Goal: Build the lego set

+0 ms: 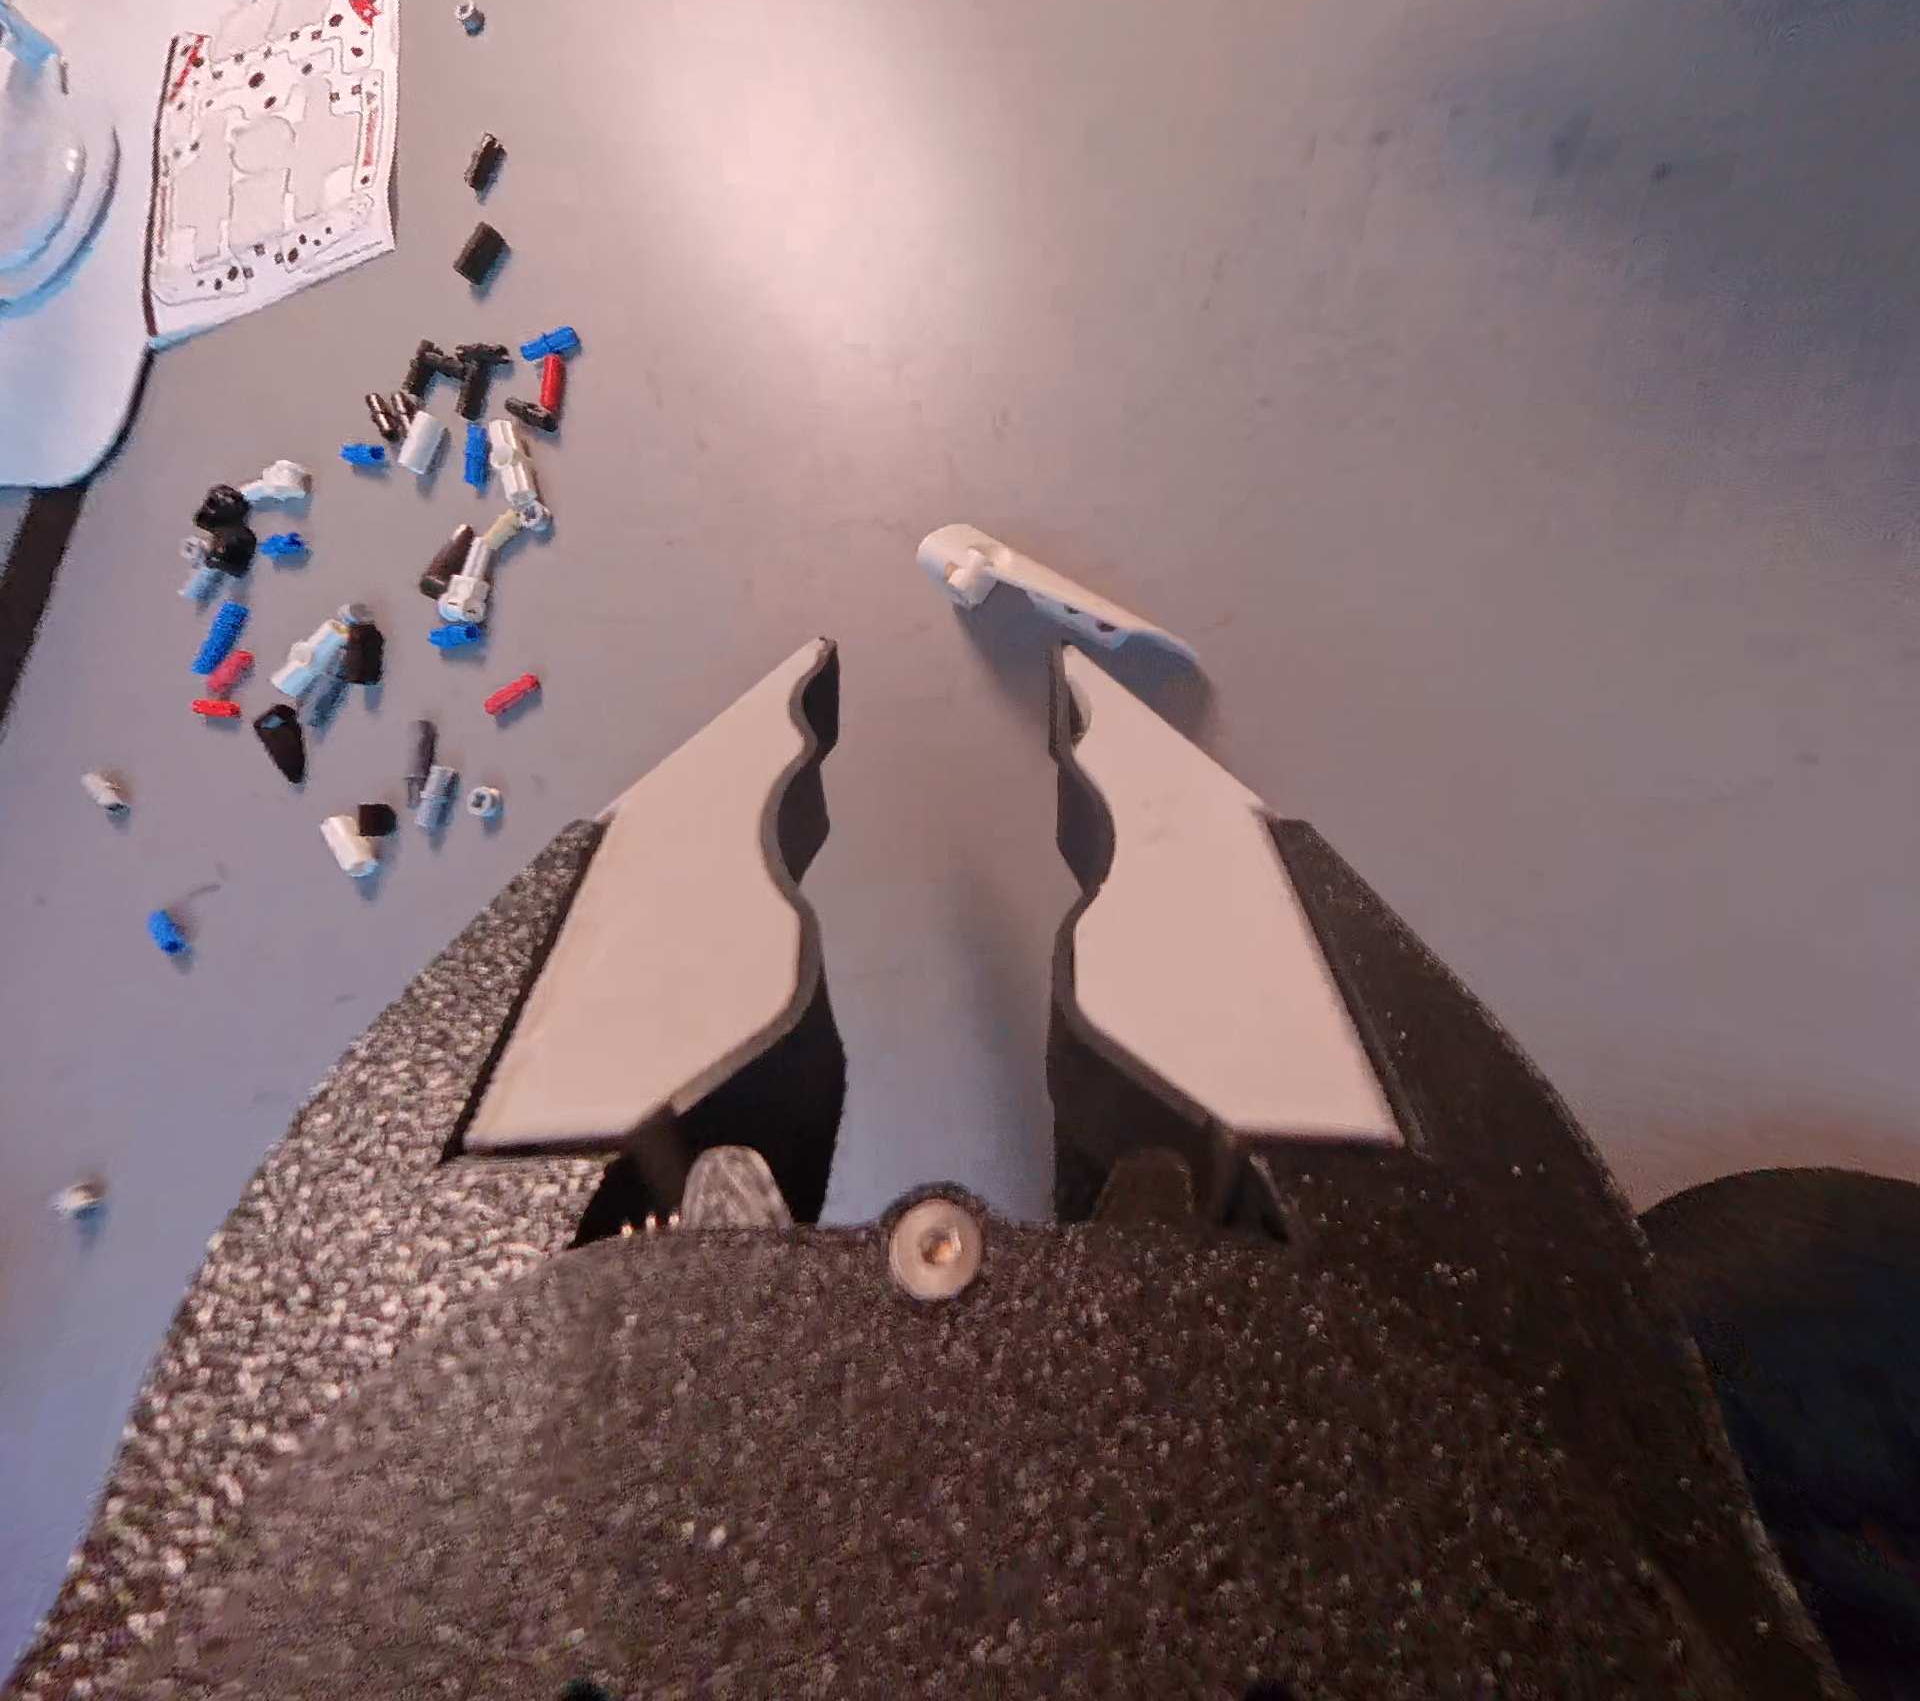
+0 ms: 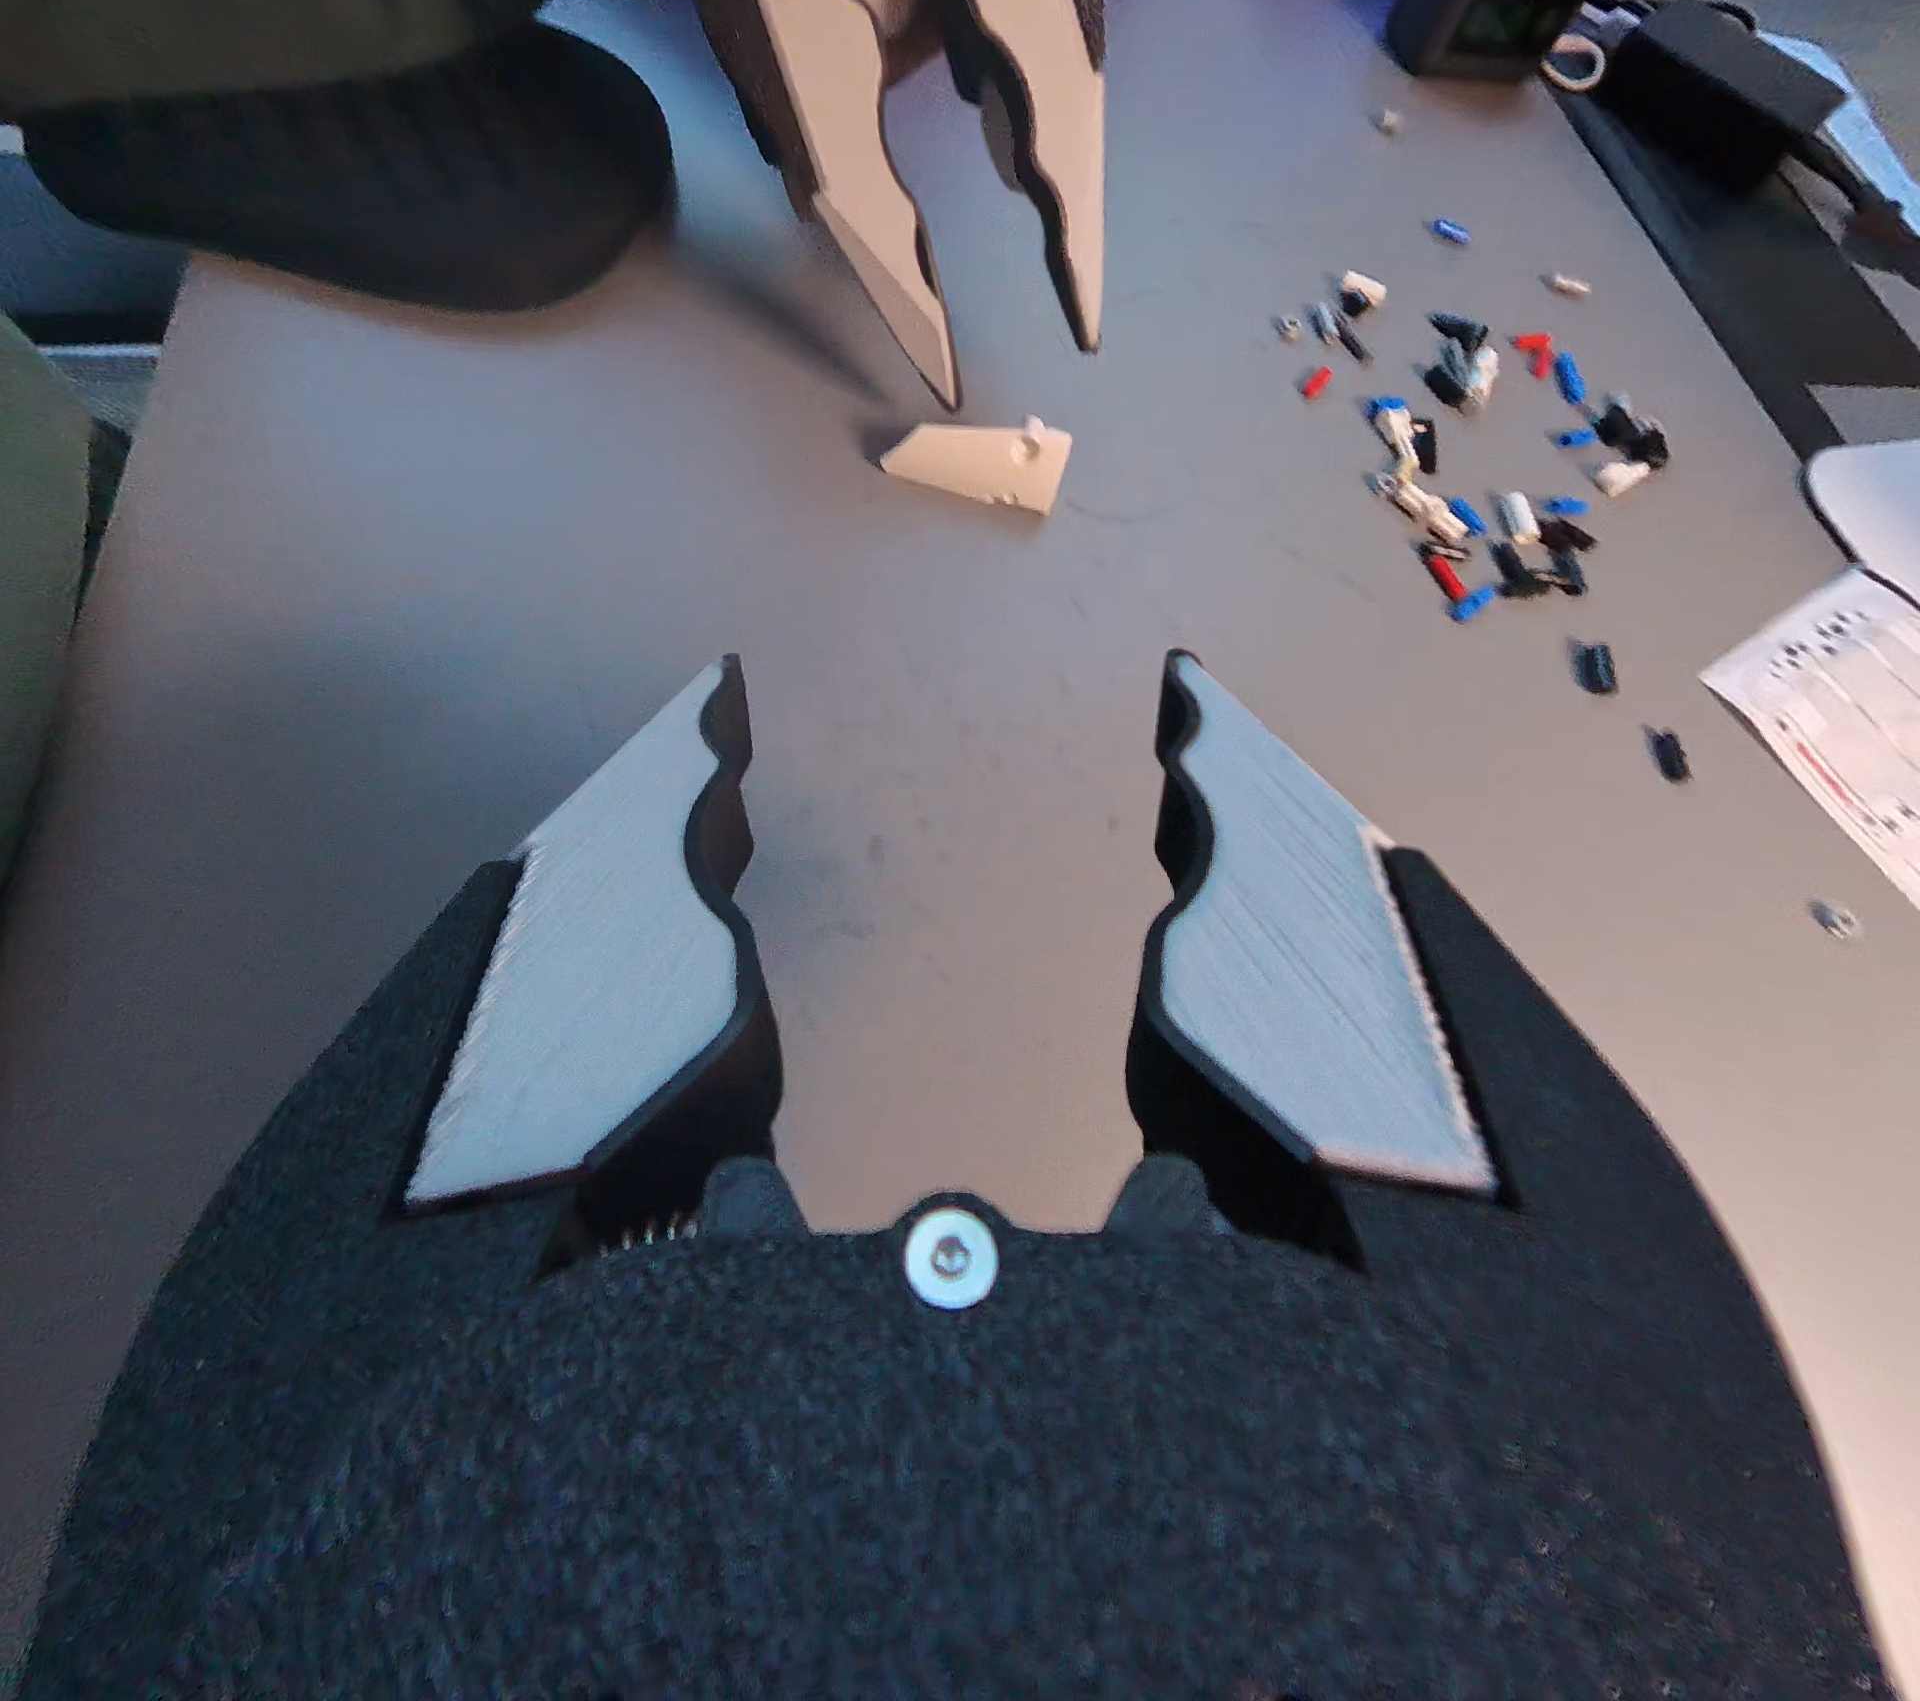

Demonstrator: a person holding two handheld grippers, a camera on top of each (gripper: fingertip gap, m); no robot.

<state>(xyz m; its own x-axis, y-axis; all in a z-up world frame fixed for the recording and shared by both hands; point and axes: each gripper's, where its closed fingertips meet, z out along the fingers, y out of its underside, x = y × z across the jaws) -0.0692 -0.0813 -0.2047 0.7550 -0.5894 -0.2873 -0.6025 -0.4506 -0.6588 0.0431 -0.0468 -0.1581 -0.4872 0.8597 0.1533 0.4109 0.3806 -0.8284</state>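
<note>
Bare grey table [image 2: 623, 571] at centre. Left gripper [image 1: 940, 659] parted, empty, tips just beside white panel piece [image 1: 1049, 586]. Right gripper [image 2: 951, 664] wide apart, empty. Loose small pieces [image 2: 1486, 446] right of frame.

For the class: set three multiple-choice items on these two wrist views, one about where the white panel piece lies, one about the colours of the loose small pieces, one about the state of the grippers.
1. Where does the white panel piece lie?
A. Clamped in the right gripper
B. On the table just beyond the left gripper's tips
C. On top of the sticker sheet

2. Which colours show in the pile of small pieces?
A. Black, white, blue and red
B. Only green and yellow
C. Only orange

3. How do the two grippers stand?
A. Both shut on pieces
B. Left shut, right open
C. Both open and empty

Answers:
1 B: the panel rests flat on the grey table, next to the left gripper.
2 A: those four colours appear in the scatter.
3 C: bare table shows between the fingers of the left gripper and the right gripper.
</note>
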